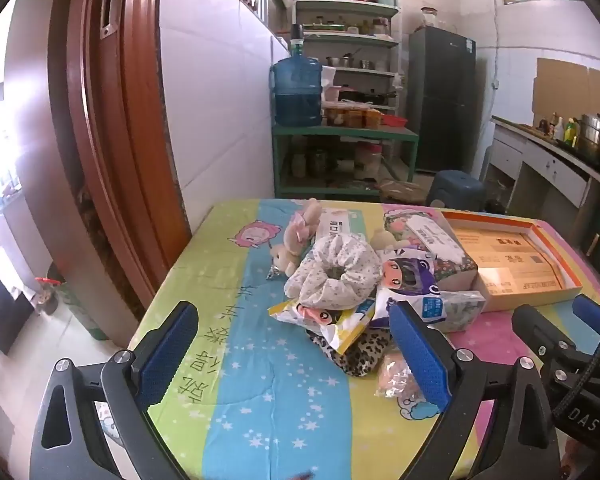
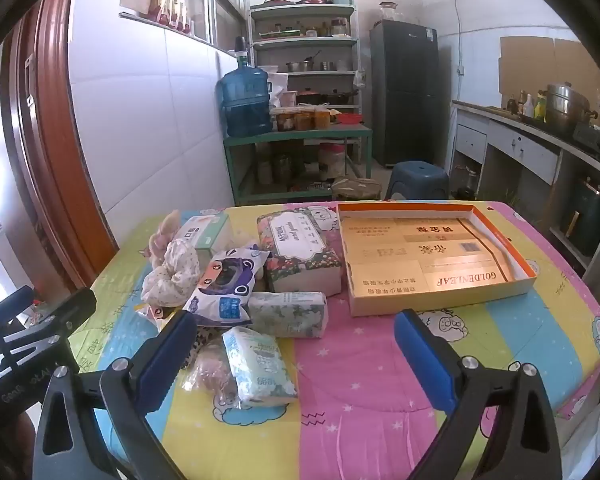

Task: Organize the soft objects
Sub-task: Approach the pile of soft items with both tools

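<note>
So the table is covered with a bright striped cartoon-print cloth (image 2: 360, 360) in yellow, blue and pink, sitting in a kitchen with white tiled walls, a reddish-brown wooden door frame (image 1: 112, 120) on the left, a big blue water jug (image 2: 246, 102) on a green metal rack (image 2: 300, 136), a dark fridge (image 2: 406, 92) behind it and a blue plastic stool (image 2: 420, 178) on the floor. A shallow open cardboard box with an orange rim (image 2: 436, 256) lies on the right half of the table. The soft stuff is all heaped left of it: a white floral fabric ring (image 1: 336, 276), a beige plush bunny (image 1: 296, 240) behind it, a floral-wrapped tissue brick (image 2: 300, 256) just beside the box, a white and purple cartoon pouch (image 2: 228, 280), a small green-patterned tissue pack (image 2: 288, 314), a pale green wipes packet (image 2: 260, 364) and a leopard-print cloth (image 1: 360, 352) under the pile. The left gripper (image 1: 296, 356) is spread wide with nothing in it, the heap right ahead and a bit right of its gap. The right gripper (image 2: 296, 360) is also wide open and empty, with the wipes packet sitting between its fingers near the left one.
</note>
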A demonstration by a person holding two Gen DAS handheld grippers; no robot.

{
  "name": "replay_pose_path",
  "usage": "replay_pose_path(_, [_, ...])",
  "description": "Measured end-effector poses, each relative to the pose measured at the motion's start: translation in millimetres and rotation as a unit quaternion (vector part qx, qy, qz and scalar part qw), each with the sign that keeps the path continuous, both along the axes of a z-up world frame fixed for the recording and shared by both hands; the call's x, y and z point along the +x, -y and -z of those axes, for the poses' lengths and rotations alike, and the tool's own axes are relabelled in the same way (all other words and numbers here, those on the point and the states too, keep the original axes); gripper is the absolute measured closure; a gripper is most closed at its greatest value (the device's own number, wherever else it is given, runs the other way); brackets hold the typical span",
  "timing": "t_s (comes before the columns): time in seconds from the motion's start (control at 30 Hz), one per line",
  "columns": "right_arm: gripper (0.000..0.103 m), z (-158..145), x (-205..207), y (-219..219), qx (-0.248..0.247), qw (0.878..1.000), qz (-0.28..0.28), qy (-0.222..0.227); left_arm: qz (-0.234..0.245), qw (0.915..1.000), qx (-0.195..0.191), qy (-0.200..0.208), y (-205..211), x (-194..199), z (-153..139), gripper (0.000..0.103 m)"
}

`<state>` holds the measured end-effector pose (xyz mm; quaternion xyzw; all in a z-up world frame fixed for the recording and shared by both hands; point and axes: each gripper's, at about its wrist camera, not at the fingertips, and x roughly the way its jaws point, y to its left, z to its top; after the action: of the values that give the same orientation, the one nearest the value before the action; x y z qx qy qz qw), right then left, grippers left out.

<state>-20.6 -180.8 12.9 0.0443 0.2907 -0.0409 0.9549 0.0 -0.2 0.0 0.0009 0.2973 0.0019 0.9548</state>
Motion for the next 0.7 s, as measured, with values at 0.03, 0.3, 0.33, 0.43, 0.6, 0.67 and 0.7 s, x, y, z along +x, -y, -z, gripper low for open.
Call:
replay_pose_path(0.03, [0.003, 0.1, 0.0, 0.2, 0.001, 1.000, 0.000, 0.001, -0.001, 1.0000, 0.003, 0.000, 0.1, 0.2, -0.1, 0.006])
replay_pose_path(0.3, [0.003, 0.1, -0.6, 0.6, -0.001, 1.000, 0.000, 0.001, -0.001, 0.9999, 0.012, 0.006, 2.4, -1.1, 3.1, 0.007])
replay_pose_path(0.33, [0.003, 0.0, -1.0, 1.1, -0.001, 1.000, -0.001, 0.001, -0.001, 0.9999, 0.012, 0.007, 1.6, -1.1, 2.6, 0.007])
replay_pose_path(0.43, [0.003, -0.1, 1.2, 1.7, 0.001, 1.000, -0.004, 0.000, -0.003, 0.9999, 0.011, 0.003, 1.6, 0.6, 6.6, 0.007])
replay_pose_path(0.6, [0.003, 3.9, 4.1, 0.0, -0.001, 1.000, -0.008, -0.003, -0.009, 0.9998, 0.015, 0.000, -0.2, 2.2, 4.4, 0.007])
replay_pose_path(0.67, [0.003, 4.7, 6.0, -0.5, -0.001, 1.000, -0.009, -0.003, -0.010, 0.9998, 0.015, -0.002, -1.0, 5.4, 5.5, 0.007])
replay_pose_path(0.7, [0.003, 5.8, 7.7, -0.5, -0.001, 1.000, -0.010, -0.004, -0.011, 0.9998, 0.014, -0.003, -1.4, 7.0, 5.9, 0.007])
